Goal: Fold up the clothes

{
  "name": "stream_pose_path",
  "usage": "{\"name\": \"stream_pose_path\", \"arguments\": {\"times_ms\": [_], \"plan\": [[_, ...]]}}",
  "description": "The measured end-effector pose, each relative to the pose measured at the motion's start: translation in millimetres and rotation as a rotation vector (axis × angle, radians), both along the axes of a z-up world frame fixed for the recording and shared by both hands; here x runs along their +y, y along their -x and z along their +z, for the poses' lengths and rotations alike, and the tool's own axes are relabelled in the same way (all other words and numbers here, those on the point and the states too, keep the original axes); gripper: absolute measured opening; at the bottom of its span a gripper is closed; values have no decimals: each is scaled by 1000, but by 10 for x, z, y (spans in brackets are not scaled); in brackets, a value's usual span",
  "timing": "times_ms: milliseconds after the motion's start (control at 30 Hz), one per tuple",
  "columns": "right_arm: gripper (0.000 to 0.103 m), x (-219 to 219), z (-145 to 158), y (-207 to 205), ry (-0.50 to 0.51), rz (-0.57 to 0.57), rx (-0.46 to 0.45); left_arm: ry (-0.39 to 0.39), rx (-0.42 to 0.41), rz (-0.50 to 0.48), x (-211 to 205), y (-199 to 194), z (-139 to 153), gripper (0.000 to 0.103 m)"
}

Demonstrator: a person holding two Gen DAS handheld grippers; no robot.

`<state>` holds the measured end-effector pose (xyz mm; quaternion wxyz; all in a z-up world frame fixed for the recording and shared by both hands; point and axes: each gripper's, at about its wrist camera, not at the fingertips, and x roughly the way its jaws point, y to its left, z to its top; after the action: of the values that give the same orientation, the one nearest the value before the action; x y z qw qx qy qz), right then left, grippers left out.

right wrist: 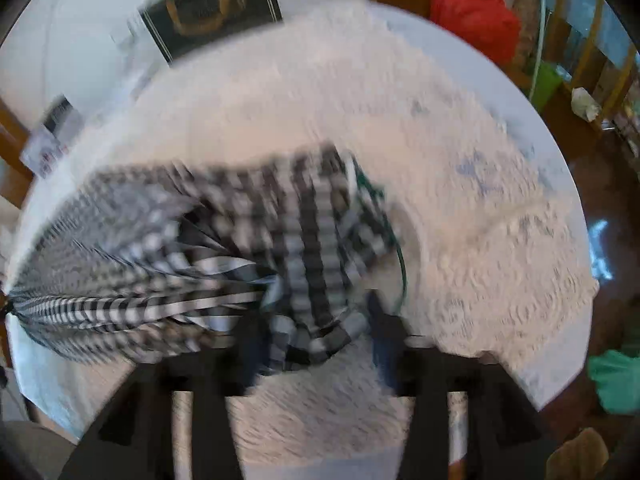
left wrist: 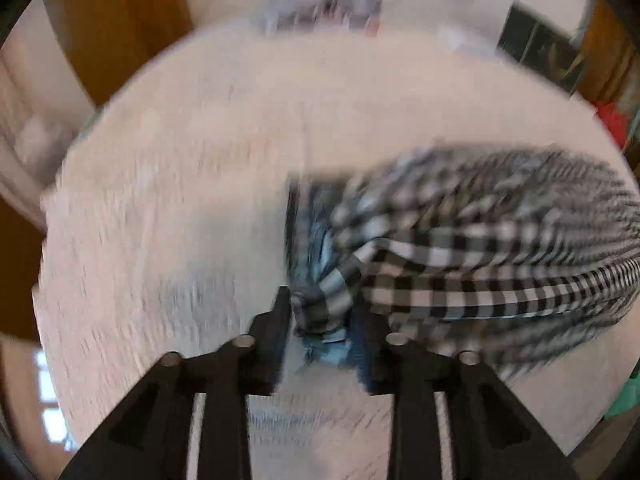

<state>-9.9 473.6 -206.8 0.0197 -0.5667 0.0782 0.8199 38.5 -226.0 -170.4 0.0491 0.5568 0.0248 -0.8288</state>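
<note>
The checked garment (left wrist: 460, 248) lies on a pale towel-like cover (left wrist: 180, 200) that is spread over the surface. It stretches between the two grippers. The left gripper (left wrist: 322, 316) has a bunched corner of the cloth between its fingers, and it seems clamped on it, though the picture is blurred. The right gripper (right wrist: 316, 336) has its jaws partly apart around another corner (right wrist: 320, 340).

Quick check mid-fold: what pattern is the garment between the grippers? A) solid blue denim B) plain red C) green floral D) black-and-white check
D: the checked cloth shows black and white squares in both wrist views, bunched between the fingers of the left gripper and the right gripper.
</note>
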Motion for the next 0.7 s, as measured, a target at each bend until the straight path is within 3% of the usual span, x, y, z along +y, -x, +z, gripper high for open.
{"name": "stream_pose_path", "arguments": {"times_ms": [33, 133, 300, 400, 500, 700], "plan": [[70, 13, -15, -9, -6, -11, -17, -12, 2, 24, -30, -61, 18, 58], [71, 116, 189, -75, 45, -57, 36, -80, 73, 48, -107, -225, 302, 75], [81, 291, 669, -76, 112, -134, 170, -163, 176, 93, -289, -303, 878, 78], [81, 411, 773, -5, 150, -200, 196, -159, 242, 126, -370, -289, 1175, 78], [81, 469, 678, 225, 153, -223, 145, -141, 220, 148, -407, -51, 1157, 78], [80, 356, 172, 781, 184, -189, -24, -138, 3, 195, -192, 354, 447, 78]]}}
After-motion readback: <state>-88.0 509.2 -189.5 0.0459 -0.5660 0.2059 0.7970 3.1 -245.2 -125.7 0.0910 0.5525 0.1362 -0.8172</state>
